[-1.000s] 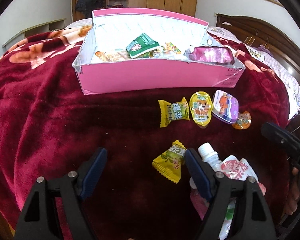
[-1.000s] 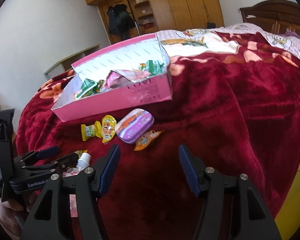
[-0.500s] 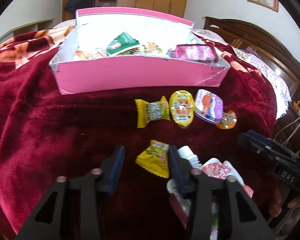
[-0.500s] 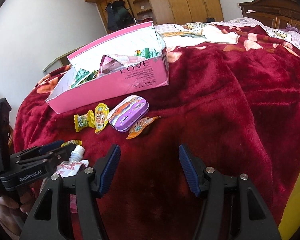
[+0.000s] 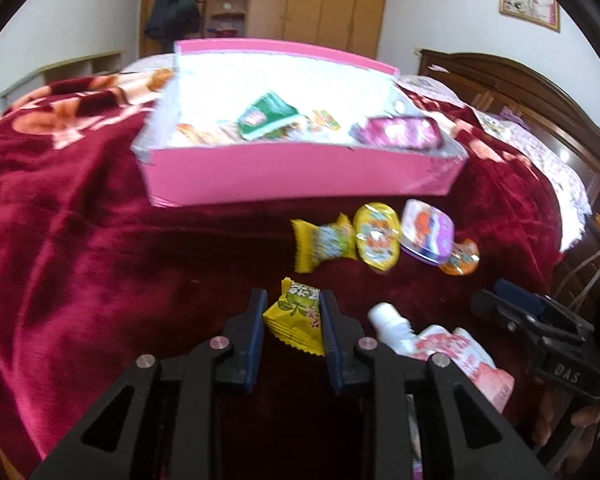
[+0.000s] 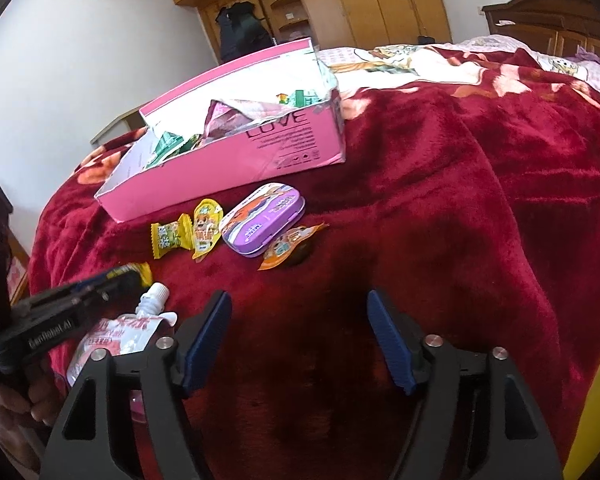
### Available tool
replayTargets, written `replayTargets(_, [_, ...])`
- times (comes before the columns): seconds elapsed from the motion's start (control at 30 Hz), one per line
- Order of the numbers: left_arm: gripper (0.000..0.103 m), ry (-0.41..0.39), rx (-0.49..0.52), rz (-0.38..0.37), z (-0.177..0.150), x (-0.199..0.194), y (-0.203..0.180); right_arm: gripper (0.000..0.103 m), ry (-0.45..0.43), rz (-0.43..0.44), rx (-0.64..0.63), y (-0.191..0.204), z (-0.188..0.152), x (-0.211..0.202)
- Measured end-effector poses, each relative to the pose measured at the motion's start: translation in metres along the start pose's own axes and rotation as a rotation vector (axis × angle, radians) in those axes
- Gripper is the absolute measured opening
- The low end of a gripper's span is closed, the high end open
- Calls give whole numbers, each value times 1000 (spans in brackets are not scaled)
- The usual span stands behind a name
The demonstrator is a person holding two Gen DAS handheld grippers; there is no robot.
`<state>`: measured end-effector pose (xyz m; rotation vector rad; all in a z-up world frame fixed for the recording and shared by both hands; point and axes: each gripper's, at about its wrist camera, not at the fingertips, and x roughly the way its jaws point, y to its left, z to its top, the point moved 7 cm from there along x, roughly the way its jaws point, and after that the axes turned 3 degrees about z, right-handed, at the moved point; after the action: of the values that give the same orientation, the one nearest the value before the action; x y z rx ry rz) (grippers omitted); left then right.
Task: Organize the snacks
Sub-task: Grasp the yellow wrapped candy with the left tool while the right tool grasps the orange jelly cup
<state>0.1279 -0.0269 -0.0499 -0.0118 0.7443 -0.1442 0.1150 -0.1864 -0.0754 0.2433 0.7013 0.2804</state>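
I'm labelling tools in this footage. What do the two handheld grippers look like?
Both are matte black plastic. The left gripper and right gripper each have two angular arms with triangular cut-outs, silver round pivot pins, and dark blue ribbed pads. White lettering marks the side of each body. No cables or sleeves are visible.

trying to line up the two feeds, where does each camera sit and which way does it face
Left wrist: sits behind the left gripper, angled down across the bed at the pink box; its pads pinch a yellow candy packet.
Right wrist: sits behind the right gripper, open over bare red blanket; a hand shows lower left.
Shared: pink box, purple tin, white pouch.
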Motion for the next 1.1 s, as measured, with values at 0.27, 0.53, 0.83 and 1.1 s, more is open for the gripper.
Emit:
replayTargets(0.27, [28,2,-120,74,-5,7,39,73,-11,21,-36,12,8,-1])
replayTargets(0.53, [28,7,-160,44,-7,12,46,42,14,48,47,8,25,24])
replayTargets(0.83, [28,11,-170,38,-6,11,47,25,7,57,96,2,27,28])
replayTargets(1.1, [28,-13,-180,34,-3,-3,48,25,-21,81,105,5,24,8])
